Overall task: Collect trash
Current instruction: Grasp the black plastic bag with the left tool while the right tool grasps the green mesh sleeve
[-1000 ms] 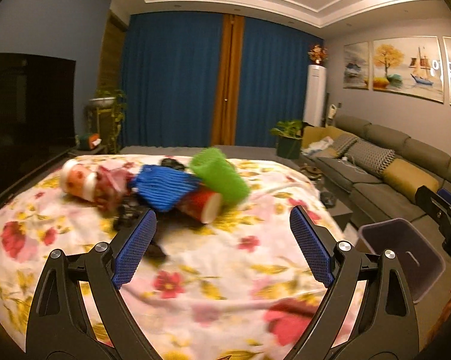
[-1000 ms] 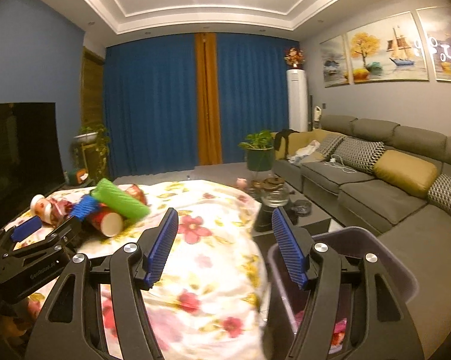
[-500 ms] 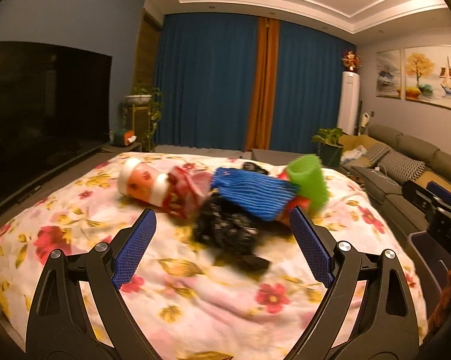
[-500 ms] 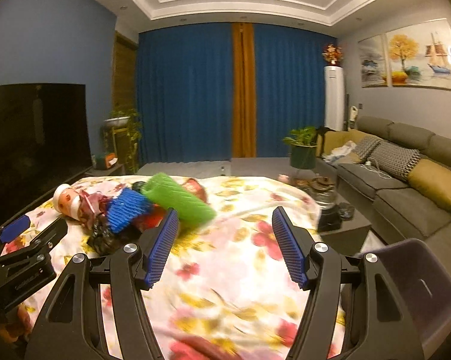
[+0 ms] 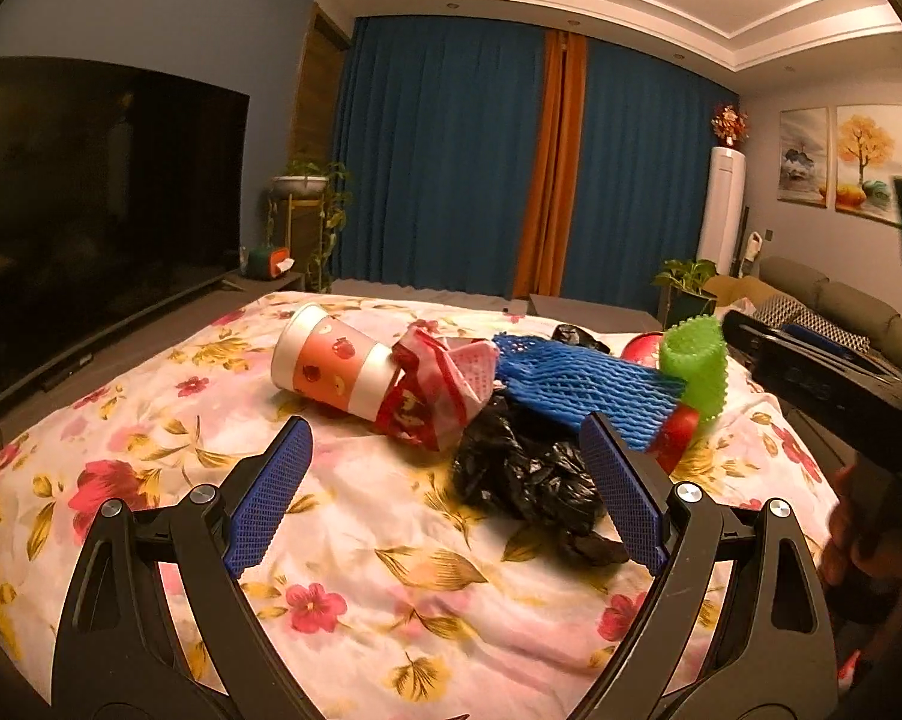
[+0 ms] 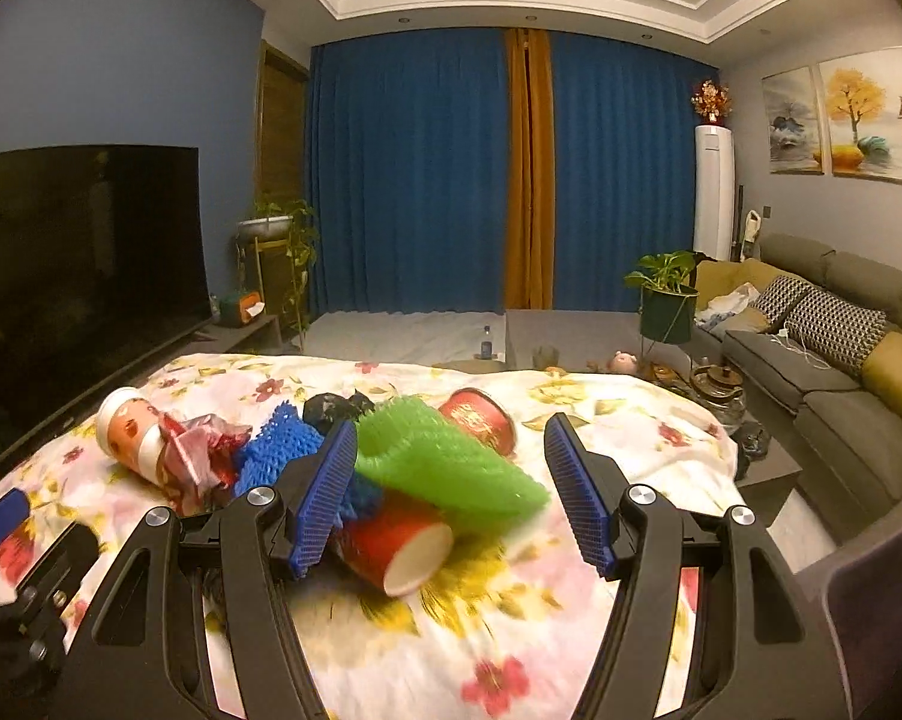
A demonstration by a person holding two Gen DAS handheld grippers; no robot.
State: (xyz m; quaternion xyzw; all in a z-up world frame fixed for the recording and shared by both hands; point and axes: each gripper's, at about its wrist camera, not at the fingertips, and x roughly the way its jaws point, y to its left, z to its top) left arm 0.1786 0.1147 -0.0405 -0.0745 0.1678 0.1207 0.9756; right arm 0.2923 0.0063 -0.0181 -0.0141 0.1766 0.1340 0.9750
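Judging by the heap on the floral-covered counter [image 5: 150,480], little is collected yet. From the left lie a white-and-pink paper cup [image 5: 324,363], a crumpled red wrapper [image 5: 438,387], a black plastic bag [image 5: 529,468], blue foam netting [image 5: 577,384], a green foam sleeve [image 6: 444,459] across a red cup [image 6: 396,549], and a red can [image 6: 481,417] behind. The left claw [image 5: 447,489] stands wide and empty before the bag. The right claw [image 6: 444,495] is also wide, holding nothing, with the sleeve showing between its fingers. The bin [image 6: 871,612] sits low at far right. Overlapping pieces will likely hinder a clean pick.
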